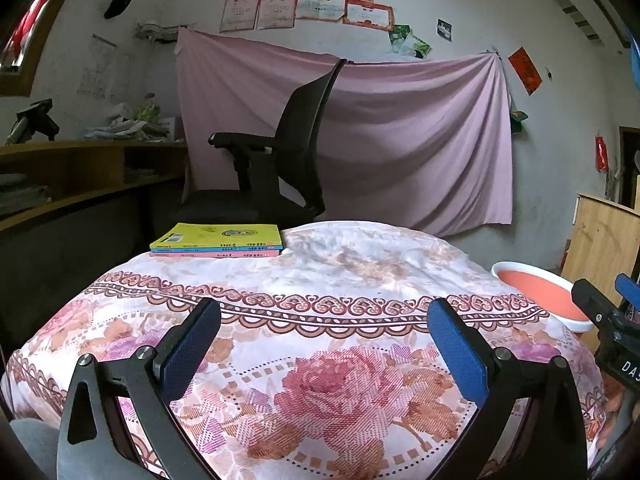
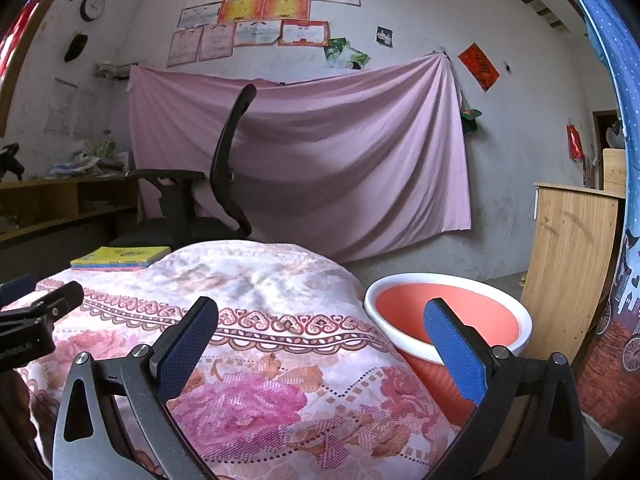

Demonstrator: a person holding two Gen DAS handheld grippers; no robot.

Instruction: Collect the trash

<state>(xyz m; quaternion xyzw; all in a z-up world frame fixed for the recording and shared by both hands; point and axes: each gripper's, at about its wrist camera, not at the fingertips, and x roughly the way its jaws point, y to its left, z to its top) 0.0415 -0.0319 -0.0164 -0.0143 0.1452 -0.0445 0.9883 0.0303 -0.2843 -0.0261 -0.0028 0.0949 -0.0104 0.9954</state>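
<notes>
- Two grippers hang over a floral cloth (image 1: 320, 280), both spread wide with nothing between the fingers.
- Left wrist view: left gripper (image 1: 324, 346) released above the cloth; books (image 1: 218, 240) stacked at the far edge; bin (image 1: 540, 296) just beside the table on the right, with the right gripper (image 1: 612, 312) near it. No trash shows on the cloth.
- Right wrist view: right gripper (image 2: 320, 344) unclenched, one finger (image 2: 454, 350) in front of the bin's (image 2: 448, 312) white rim. What shows of the bin's inside looks empty.
- Judgement: with no trash in sight, its handling cannot be told; scraps would likely be light and soft, best pinched across the middle. The bin looks light, thin-walled; grip at the rim.
</notes>
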